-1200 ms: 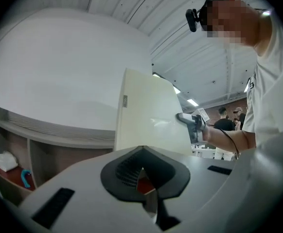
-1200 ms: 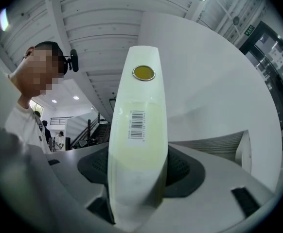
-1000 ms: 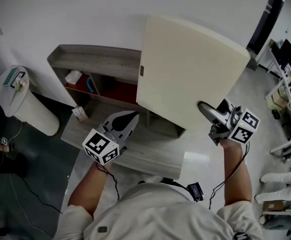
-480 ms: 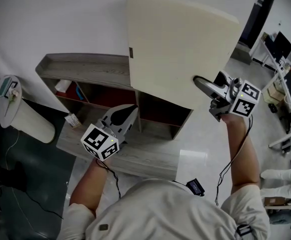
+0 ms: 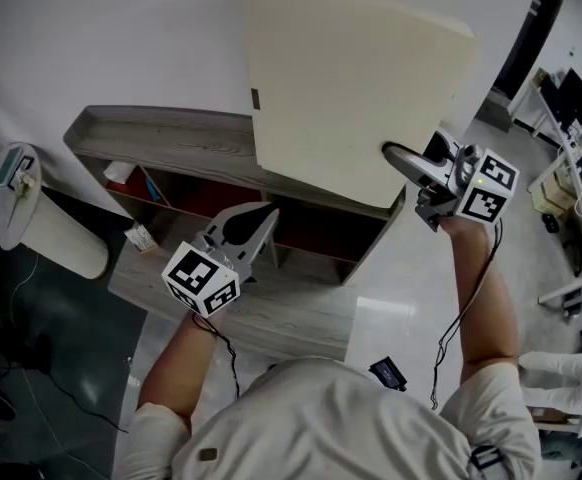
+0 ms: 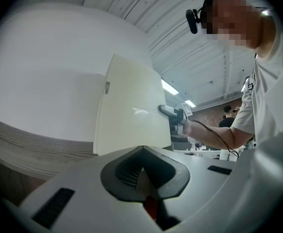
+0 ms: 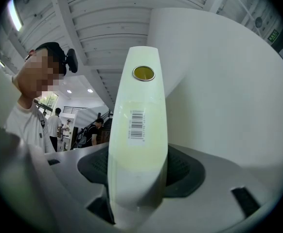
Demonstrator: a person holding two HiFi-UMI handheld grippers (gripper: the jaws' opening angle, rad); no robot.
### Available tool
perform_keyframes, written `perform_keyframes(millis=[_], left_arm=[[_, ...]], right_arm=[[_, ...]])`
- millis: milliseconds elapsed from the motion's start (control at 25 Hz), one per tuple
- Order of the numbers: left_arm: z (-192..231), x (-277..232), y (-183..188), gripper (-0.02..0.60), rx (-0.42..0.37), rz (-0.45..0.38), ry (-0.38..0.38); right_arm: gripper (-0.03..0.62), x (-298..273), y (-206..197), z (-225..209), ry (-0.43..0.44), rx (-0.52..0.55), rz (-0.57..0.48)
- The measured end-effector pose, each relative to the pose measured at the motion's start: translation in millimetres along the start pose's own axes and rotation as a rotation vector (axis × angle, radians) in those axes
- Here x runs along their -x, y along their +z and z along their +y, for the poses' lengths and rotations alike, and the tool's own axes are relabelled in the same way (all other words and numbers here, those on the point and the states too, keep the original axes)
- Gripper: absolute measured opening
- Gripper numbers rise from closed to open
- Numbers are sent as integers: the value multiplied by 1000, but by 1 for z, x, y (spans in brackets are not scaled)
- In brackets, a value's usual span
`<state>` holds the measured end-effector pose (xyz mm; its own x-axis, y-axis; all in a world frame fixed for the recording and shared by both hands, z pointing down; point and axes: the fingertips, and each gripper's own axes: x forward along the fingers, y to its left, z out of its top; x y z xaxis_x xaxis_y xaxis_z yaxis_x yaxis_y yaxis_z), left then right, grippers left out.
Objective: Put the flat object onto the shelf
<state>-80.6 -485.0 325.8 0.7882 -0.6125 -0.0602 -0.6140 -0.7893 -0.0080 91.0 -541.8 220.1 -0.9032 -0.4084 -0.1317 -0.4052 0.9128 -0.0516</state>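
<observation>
pinching flat board (image 5: 351,88) edge w/ right claw (image 5: 397,155) | barcode sticker (image 7: 138,125), digits unreadable | left claw (image 5: 263,218) pressed together

The large cream flat rectangular board (image 5: 356,88) sits at 12 to 1 o'clock in the head view, over the right half of the long grey wood-grain shelf unit (image 5: 171,133) — whether it touches the shelf's top cannot be told. The right gripper (image 5: 399,158) is at the board's 4 o'clock edge, with that edge between its jaws. The left gripper (image 5: 267,215) is at the board's 7 o'clock, apart from it, before the shelf's open front and above a low grey wood-grain platform (image 5: 291,313). A small white carton (image 5: 139,238) lies at the platform's left end. At 9 o'clock, left of the shelf, stands a white round pedestal (image 5: 56,238).
</observation>
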Motion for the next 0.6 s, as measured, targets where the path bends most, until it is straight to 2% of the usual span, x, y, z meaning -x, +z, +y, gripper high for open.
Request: perform_keyframes(millis=[600], left_arm=[[11, -28, -32, 15, 39, 35, 25]], right_arm=[[285, 9, -32, -35, 46, 3, 17]])
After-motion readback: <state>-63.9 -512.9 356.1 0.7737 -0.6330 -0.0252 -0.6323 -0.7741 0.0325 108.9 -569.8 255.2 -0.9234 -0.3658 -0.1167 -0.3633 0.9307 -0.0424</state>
